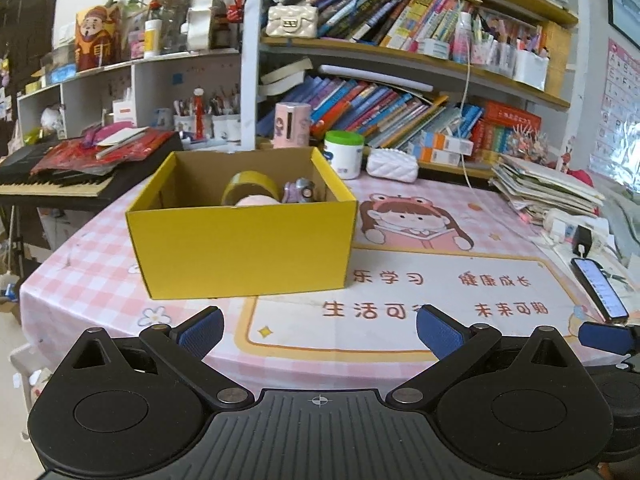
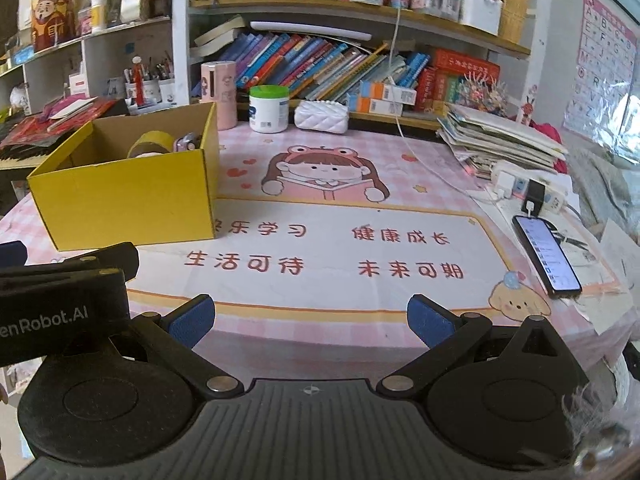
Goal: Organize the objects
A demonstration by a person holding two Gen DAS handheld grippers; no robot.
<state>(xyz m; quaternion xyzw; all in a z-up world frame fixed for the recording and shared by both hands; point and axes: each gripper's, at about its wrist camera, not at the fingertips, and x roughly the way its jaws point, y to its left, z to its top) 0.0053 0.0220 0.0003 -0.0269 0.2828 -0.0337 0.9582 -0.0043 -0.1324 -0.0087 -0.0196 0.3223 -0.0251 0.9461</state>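
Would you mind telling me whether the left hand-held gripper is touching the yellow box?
Apart. In the left wrist view, the open left hand-held gripper sits short of the yellow box, with a strip of pink tablecloth showing between its fingertips and the box's front.

I see crowded bookshelves (image 1: 400, 92) filling the wall behind the table with its pink checked cloth (image 2: 360, 248). A keyboard piano (image 1: 52, 184) stands to the left, and an alphabet poster (image 2: 604, 76) hangs at right.
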